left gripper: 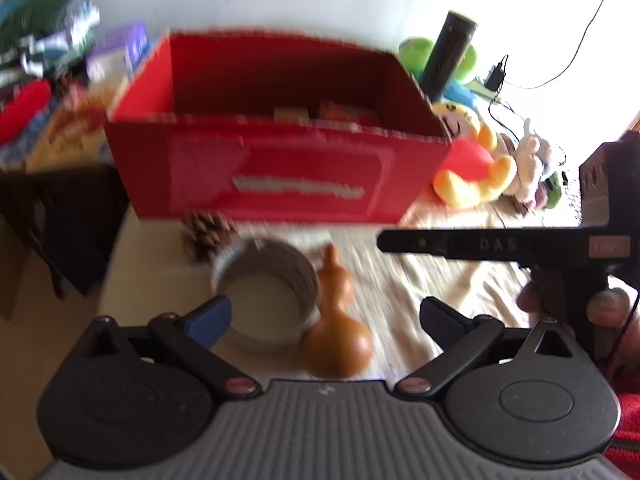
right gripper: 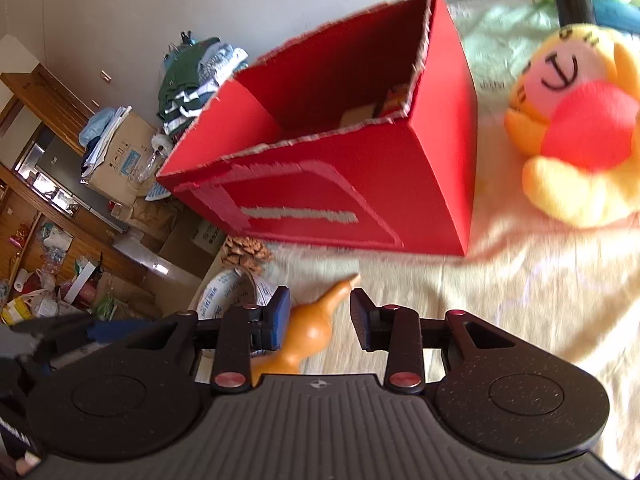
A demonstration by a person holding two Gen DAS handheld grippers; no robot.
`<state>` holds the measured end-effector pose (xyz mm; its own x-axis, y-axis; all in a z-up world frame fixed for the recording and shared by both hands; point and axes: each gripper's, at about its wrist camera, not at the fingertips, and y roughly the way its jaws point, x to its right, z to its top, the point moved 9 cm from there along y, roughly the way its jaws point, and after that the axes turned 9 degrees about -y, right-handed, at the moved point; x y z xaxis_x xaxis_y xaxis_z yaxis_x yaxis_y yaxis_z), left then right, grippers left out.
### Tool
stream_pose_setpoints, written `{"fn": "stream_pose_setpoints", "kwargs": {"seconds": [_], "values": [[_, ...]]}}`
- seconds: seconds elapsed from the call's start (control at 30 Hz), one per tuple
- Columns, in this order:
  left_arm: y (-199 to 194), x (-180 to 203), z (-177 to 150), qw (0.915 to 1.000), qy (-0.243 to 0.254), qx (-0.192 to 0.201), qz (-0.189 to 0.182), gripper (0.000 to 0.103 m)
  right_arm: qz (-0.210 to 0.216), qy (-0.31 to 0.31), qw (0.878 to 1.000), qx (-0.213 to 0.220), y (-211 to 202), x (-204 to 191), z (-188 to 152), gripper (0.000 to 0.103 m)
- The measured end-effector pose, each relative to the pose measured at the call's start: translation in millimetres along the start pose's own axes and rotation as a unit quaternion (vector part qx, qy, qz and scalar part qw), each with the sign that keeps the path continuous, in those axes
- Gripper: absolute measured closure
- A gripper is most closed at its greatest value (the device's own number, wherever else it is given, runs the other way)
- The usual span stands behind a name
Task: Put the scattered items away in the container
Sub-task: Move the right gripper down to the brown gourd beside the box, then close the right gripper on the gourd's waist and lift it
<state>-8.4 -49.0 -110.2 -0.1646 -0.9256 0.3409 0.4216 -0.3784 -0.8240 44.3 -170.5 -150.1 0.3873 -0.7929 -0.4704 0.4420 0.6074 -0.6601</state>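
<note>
Orange gourd (right gripper: 308, 332) sits between your right gripper's (right gripper: 320, 320) parted jaws, untouched, just before the red box (right gripper: 320, 200).
Your left gripper (left gripper: 324, 316) is wide open too, its left finger over the tape roll (left gripper: 264, 292) that touches the gourd. Close off-centre on that smooth, narrow neck and it may squirt sideways, nudging the roll or the pine cone (left gripper: 206, 234) toward the table edge.

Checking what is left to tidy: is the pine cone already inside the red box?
No, the pine cone lies on the cloth outside the red box, just in front of its front wall beside the tape roll.
</note>
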Motion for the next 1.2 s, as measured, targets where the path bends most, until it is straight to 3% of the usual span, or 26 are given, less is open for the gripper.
{"fn": "stream_pose_setpoints", "kwargs": {"seconds": [0.17,0.4,0.9,1.1,1.2], "values": [[23,7,-25,0.9966,-0.036,-0.066,-0.034,0.003,0.007,0.010,1.000,-0.023,3,8,-10,0.066],[48,11,-26,0.9929,-0.054,-0.092,-0.052,0.005,0.026,0.026,0.998,-0.048,5,14,-21,0.066],[84,44,-10,0.9960,0.018,-0.076,-0.042,0.005,0.029,0.065,0.996,-0.052,0,36,-24,0.066],[96,55,-8,0.9956,0.070,-0.056,-0.028,0.023,0.034,0.080,0.994,-0.067,9,42,-25,0.066],[98,56,-5,0.9956,0.072,-0.049,-0.035,0.024,0.050,0.102,0.991,-0.071,11,47,-25,0.067]]}}
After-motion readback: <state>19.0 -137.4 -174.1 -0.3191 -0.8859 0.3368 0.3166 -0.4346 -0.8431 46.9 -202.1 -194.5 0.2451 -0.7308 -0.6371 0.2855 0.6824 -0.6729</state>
